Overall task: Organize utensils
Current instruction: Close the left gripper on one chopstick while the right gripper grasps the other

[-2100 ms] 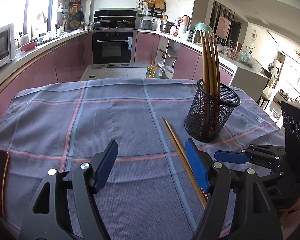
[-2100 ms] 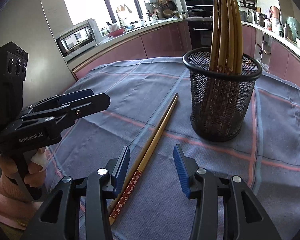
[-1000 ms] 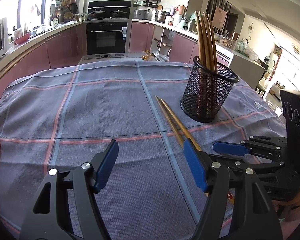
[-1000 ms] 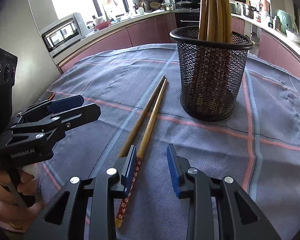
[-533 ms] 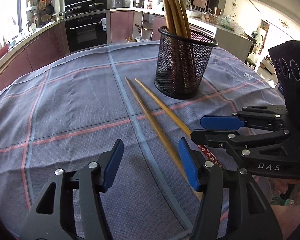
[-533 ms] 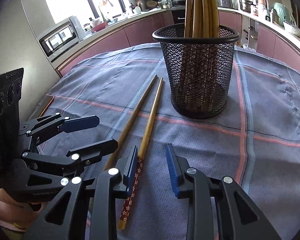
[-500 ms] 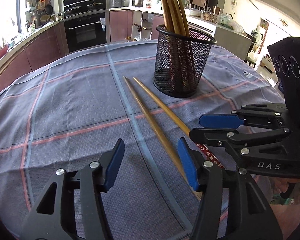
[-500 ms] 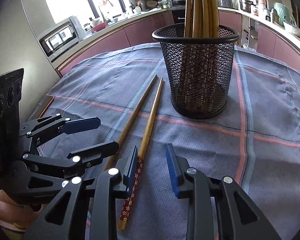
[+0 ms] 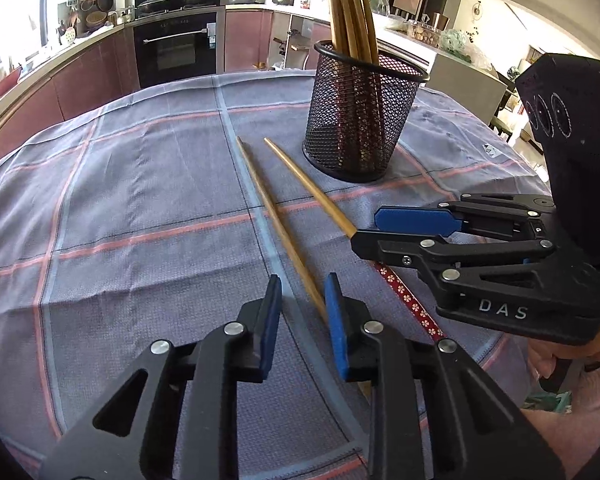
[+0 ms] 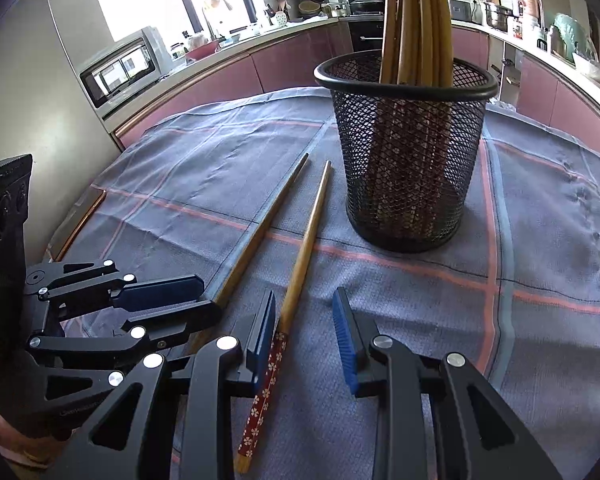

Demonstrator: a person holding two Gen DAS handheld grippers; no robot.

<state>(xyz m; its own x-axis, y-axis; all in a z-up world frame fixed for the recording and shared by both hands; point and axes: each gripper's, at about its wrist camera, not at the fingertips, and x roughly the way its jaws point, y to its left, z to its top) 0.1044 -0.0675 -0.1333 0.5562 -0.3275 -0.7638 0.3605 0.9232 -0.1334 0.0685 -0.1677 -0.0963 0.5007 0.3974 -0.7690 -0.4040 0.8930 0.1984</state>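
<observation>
Chopsticks lie in a loose pair on the checked grey cloth, tapered tips toward the black mesh holder at about one o'clock, where other chopsticks stand, likely their destination. The left gripper has just been closing, its blue pads astride the left chopstick yet not visibly pressing. The right gripper stands part-open around the right chopstick, smooth bamboo with a red flowered end, ungripped.
</observation>
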